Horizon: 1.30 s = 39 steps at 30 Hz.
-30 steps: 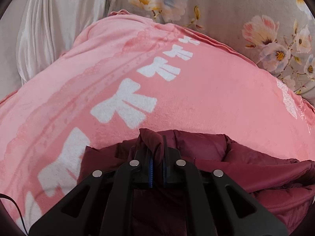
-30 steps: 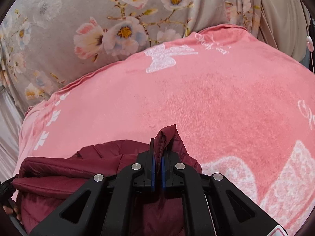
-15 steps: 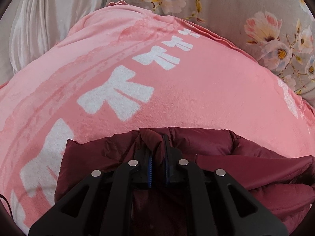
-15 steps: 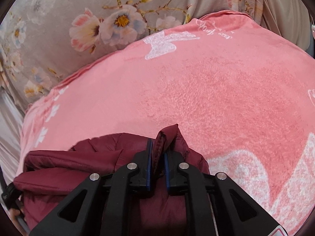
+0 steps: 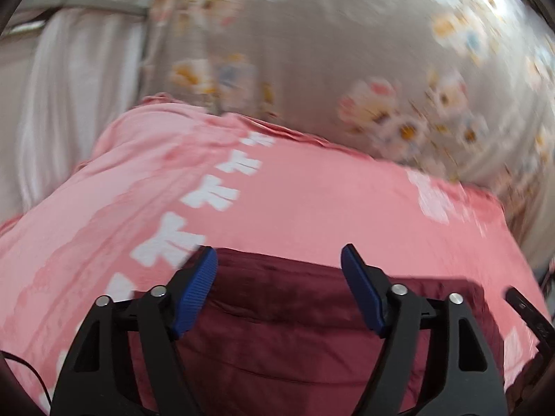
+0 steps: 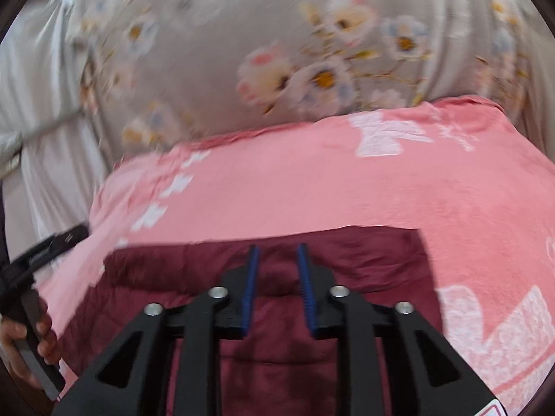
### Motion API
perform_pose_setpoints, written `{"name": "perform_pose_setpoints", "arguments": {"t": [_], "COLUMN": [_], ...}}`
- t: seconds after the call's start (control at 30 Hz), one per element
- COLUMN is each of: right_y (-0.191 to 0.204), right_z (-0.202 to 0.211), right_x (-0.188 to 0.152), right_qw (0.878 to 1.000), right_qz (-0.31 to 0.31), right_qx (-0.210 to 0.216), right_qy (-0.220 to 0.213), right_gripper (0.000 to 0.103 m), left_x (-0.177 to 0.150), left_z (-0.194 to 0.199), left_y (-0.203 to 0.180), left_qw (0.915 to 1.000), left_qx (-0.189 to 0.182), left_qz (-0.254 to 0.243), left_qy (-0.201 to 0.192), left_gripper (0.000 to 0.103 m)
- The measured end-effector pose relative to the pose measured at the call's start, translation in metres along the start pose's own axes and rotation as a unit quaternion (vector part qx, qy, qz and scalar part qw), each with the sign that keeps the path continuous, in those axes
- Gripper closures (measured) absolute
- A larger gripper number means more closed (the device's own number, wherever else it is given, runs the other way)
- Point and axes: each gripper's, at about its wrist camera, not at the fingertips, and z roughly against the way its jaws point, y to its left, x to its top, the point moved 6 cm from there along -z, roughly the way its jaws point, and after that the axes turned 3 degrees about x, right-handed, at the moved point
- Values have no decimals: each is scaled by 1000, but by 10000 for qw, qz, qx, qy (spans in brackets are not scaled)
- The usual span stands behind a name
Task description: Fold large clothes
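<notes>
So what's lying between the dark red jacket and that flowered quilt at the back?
Only bare pink blanket separates the maroon jacket from the floral quilt; the right wrist view shows it best.

Soft pink fleece blanket with white bow and butterfly prints [image 5: 312,208] covers the flat surface, spread out, slight ripples along its far edge. Behind it, grey fabric printed with pink, white and yellow flowers [image 6: 312,69] rises like a draped backdrop, motion-blurred. At the left, pale white satin-like cloth in vertical folds [image 5: 69,104]. Even, diffuse light; no hard shadows.
</notes>
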Motion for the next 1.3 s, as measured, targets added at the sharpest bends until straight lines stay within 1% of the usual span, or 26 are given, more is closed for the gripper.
{"name": "perform_pose_setpoints", "arguments": {"t": [0.03,0.07,0.1,0.17,0.2,0.27,0.37,0.5,0.6,0.7,0.83,1.1,1.27,1.3], "right_y": [13,20,29,43,44,52,51,43,33,29,28,29,28,28], "right_z": [-9,-14,-22,-39,-43,-60,-83,-104,-114,-122,-128,-131,-130,-128], "right_x": [-4,-8,-11,-15,-16,-20,-25,-35,-41,-46,-51,-54,-53,-51], "right_qw": [9998,9994,9989,9977,9973,9958,9939,9924,9922,9913,9905,9906,9910,9912], "right_qz": [199,302,367,476,509,602,612,464,199,105,108,159,65,64], "right_qx": [-8,25,88,149,138,140,82,18,92,99,45,20,153,127], "right_qy": [93,167,265,456,504,674,915,1142,1230,1312,1372,1360,1328,1315], "right_gripper": [96,98,100,101,101,101,101,103,103,103,103,103,103,103], "left_x": [-4,-10,-17,-30,-36,-42,-46,-56,-63,-69,-74,-76,-77,-76], "left_z": [-7,-19,-27,-47,-56,-67,-84,-107,-116,-123,-127,-130,-130,-130], "left_y": [-13,-29,-37,-50,-56,-61,-64,-58,-51,-49,-52,-50,-49,-49], "left_qw": [9998,9991,9984,9964,9953,9944,9933,9916,9914,9915,9918,9921,9919,9918], "left_qx": [-62,-124,-165,-244,-238,-157,-16,106,79,69,140,120,138,155], "left_qz": [-144,-302,-375,-440,-485,-552,-604,-481,-331,-303,-406,-382,-399,-411], "left_qy": [105,274,394,676,803,883,989,1199,1265,1265,1203,1190,1197,1201], "left_gripper": [38,41,42,46,46,47,47,47,47,47,47,47,47,47]}}
